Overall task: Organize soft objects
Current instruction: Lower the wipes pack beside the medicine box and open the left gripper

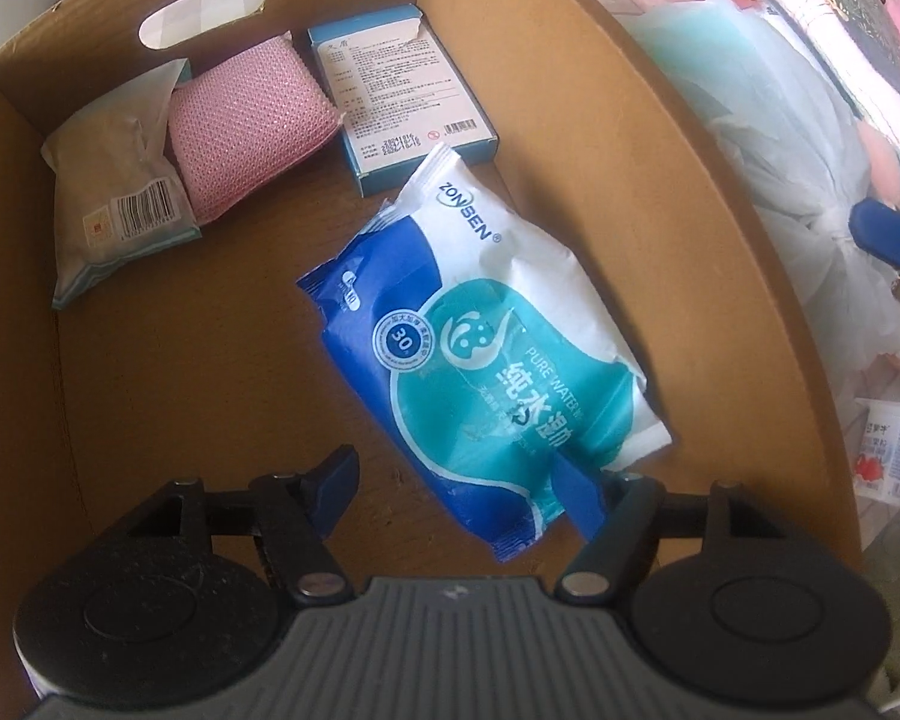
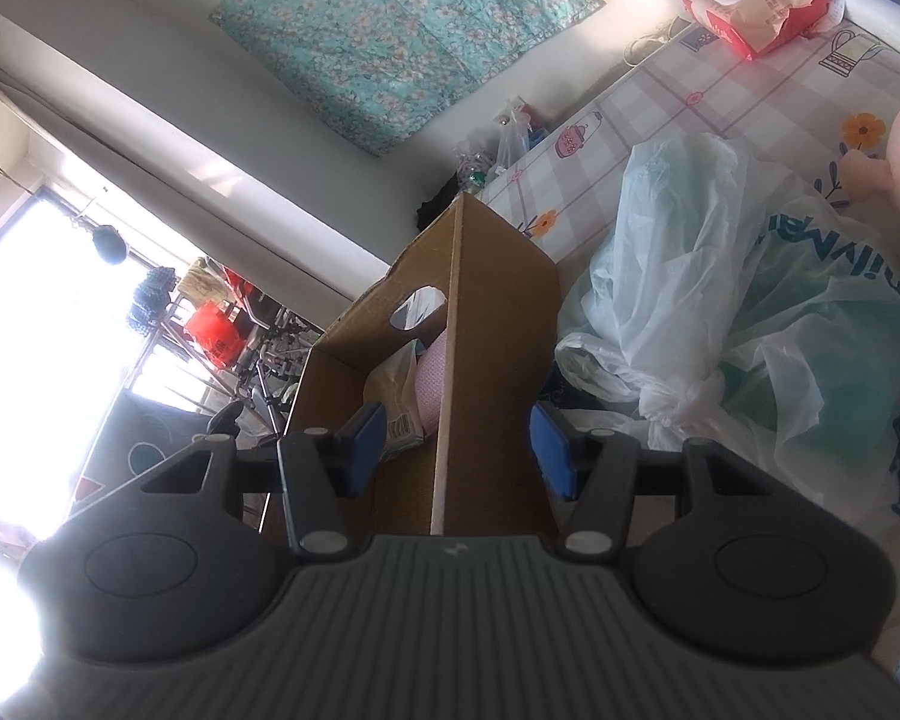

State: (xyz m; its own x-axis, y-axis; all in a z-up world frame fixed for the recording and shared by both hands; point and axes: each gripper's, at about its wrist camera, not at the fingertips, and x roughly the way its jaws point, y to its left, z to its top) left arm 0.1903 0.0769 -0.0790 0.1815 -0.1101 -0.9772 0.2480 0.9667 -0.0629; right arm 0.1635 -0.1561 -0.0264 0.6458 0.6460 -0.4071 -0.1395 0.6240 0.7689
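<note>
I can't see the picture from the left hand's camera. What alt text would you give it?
Looking down into a cardboard box, a blue and white wet wipes pack lies beside the open left gripper, one finger touching its edge. At the far end sit a tissue packet, a pink sponge and a small blue carton.

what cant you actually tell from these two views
- Left wrist view: whether the wet wipes pack still touches the left tool; its lower end covers one finger.
- Left wrist view: small print on the blue box is too small to read.
- Right wrist view: the cardboard box wall hides most of its contents; only the pink sponge shows partly.
- Right wrist view: the window area is washed out by glare.
</note>
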